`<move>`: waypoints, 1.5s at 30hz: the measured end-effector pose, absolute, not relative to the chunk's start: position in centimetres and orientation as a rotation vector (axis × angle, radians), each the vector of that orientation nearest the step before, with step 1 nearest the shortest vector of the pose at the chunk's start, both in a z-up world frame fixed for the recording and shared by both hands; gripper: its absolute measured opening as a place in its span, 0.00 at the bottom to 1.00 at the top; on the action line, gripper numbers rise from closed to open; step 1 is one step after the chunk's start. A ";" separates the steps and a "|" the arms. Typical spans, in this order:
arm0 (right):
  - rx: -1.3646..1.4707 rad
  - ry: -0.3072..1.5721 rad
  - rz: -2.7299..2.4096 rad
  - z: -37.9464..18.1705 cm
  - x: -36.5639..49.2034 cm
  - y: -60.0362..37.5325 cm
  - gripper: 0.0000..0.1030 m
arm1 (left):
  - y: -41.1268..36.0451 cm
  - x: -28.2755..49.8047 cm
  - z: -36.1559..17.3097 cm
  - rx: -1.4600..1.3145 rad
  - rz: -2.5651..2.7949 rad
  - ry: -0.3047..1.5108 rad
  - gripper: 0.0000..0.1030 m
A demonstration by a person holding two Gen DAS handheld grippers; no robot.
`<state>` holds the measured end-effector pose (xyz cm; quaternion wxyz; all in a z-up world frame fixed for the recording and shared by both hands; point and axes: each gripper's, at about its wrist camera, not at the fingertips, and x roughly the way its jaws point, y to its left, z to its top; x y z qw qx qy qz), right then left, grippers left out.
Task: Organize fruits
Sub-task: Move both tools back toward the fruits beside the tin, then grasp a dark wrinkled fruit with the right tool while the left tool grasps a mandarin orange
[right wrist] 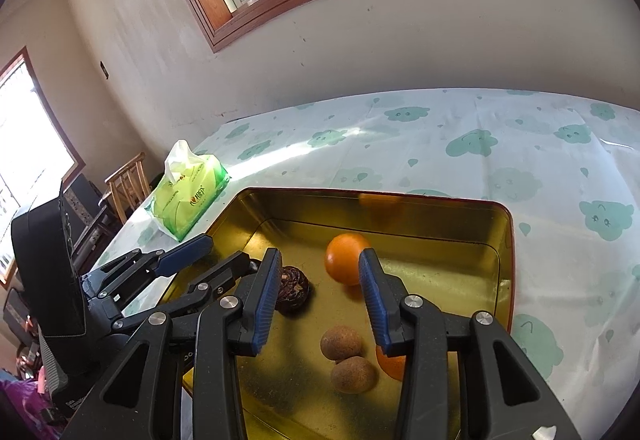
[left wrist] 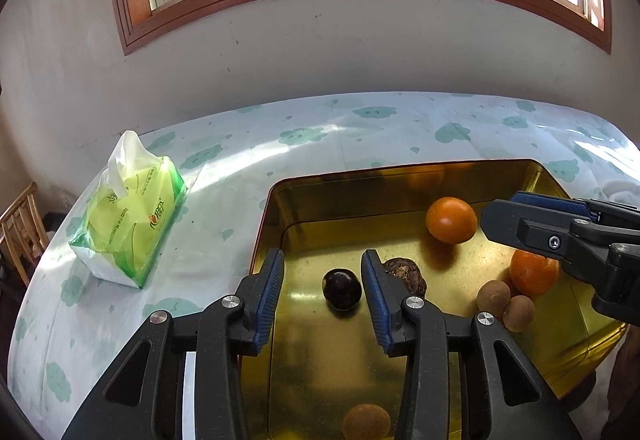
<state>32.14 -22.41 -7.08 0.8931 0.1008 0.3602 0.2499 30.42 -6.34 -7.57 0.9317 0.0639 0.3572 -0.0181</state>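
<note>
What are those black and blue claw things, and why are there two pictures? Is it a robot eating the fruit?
No robot here. A person holds a grabbing tool in each hand, and each tool has a little camera looking out along its two blue-padded fingers. So one picture is from the left tool, the other from the right tool.

Both hang over a shiny gold tin sitting on a table with a cloud-print cloth. Inside the tin lie two oranges, two small brown longans, a wrinkly brown fruit and a dark round fruit. A green tissue pack sits beside the tin.

Neither tool holds anything. The dark fruit sits between the left tool's open fingers, untouched.
</note>
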 end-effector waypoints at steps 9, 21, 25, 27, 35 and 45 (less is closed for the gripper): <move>0.232 0.711 0.549 -5.9 29.1 -23.3 0.38 | -6.4 29.7 -7.0 0.137 -0.037 0.724 0.41; 0.214 0.727 0.515 -7.0 20.8 -26.9 0.38 | -6.5 26.9 -4.9 0.156 -0.035 0.683 0.50; 0.230 0.793 0.483 -9.2 18.8 -28.3 0.37 | -5.8 24.8 -4.2 0.142 -0.048 0.674 0.50; 0.218 0.832 0.488 -10.2 18.0 -28.2 0.37 | -5.3 23.5 -4.1 0.135 -0.068 0.669 0.50; 0.147 0.851 0.455 -10.5 17.7 -26.9 0.37 | -3.0 18.7 -6.4 0.048 -0.166 0.764 0.48; 0.248 0.907 0.435 -11.7 21.6 -27.3 0.37 | -3.0 14.8 -8.7 0.017 -0.305 0.830 0.49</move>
